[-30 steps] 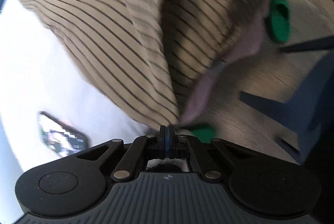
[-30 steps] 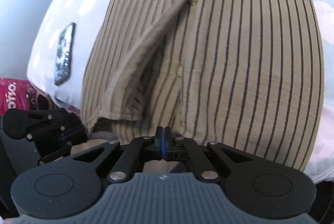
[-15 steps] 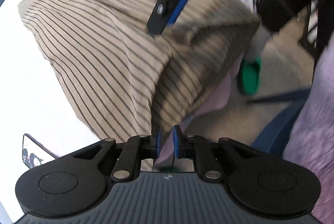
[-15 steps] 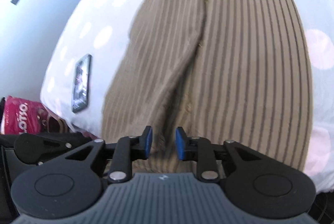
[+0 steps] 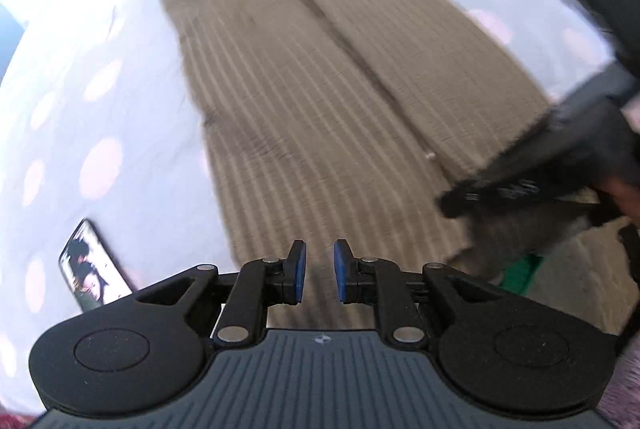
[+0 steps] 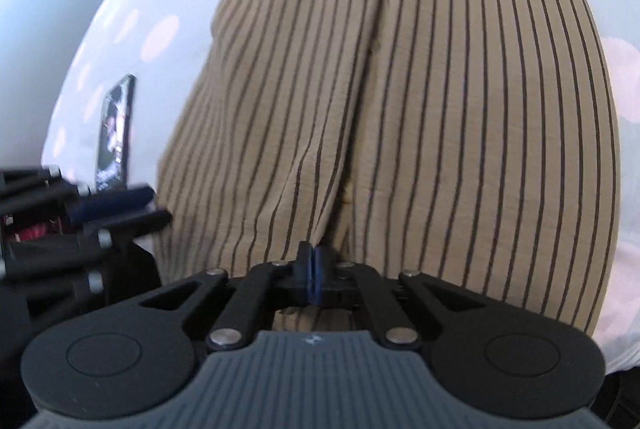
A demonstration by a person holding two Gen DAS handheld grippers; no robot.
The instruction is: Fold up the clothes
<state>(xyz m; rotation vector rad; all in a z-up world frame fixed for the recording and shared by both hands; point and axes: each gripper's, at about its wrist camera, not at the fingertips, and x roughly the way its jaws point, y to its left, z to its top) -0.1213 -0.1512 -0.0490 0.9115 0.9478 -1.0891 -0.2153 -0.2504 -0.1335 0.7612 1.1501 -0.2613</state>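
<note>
The left gripper hovers above the near hem of a tan shirt with thin dark stripes, its blue-padded jaws parted and opening, with nothing between them but the cloth lying below. The right gripper, seen in its own camera, has its jaws pressed together on a pinch of the same tan striped shirt at its near edge, the fabric rising in a soft ridge away from the pads. The garment lies lengthwise on a white bedsheet with pale pink dots, its button placket running from near to far down the middle. Only the left wrist view takes in the far end of the shirt, the person's hand at the right edge and a patch of something green beyond the bed's near right corner; that view is blurred, and the right gripper appears there as a dark shape over the shirt's right side. Only the right wrist view shows the stripes sharply and the left gripper as a black linkage at near left. Both views catch a black smartphone with a lit screen on the sheet left of the shirt, standing edge-on in the right camera.
</note>
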